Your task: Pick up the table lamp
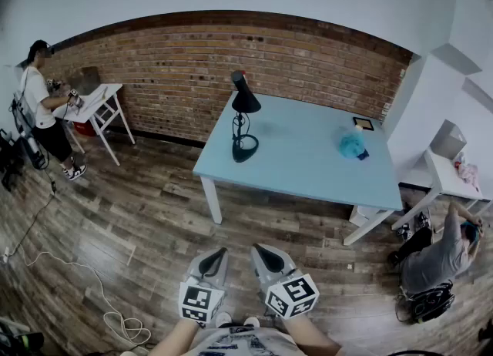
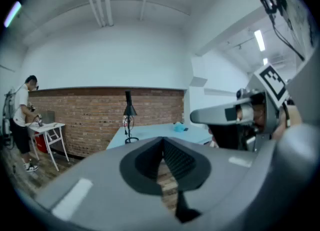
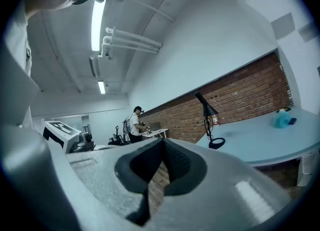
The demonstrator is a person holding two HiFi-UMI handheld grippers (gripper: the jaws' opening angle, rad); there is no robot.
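Observation:
A black table lamp (image 1: 244, 115) stands upright on the left part of a light blue table (image 1: 308, 166); its round base rests near the table's left edge. The lamp (image 2: 129, 117) is small and far off in the left gripper view, and the lamp (image 3: 210, 120) also stands far off in the right gripper view. My left gripper (image 1: 218, 256) and right gripper (image 1: 263, 253) hang side by side low in the head view, well short of the table, over the wooden floor. Both are shut with nothing between their jaws.
A blue fluffy object (image 1: 353, 145) and a small dark tablet (image 1: 363, 124) lie on the table's right part. A brick wall (image 1: 177, 69) runs behind. A person (image 1: 42, 104) stands at a white desk (image 1: 98, 104) far left; another person (image 1: 435, 254) crouches right. A cable (image 1: 100, 300) lies on the floor.

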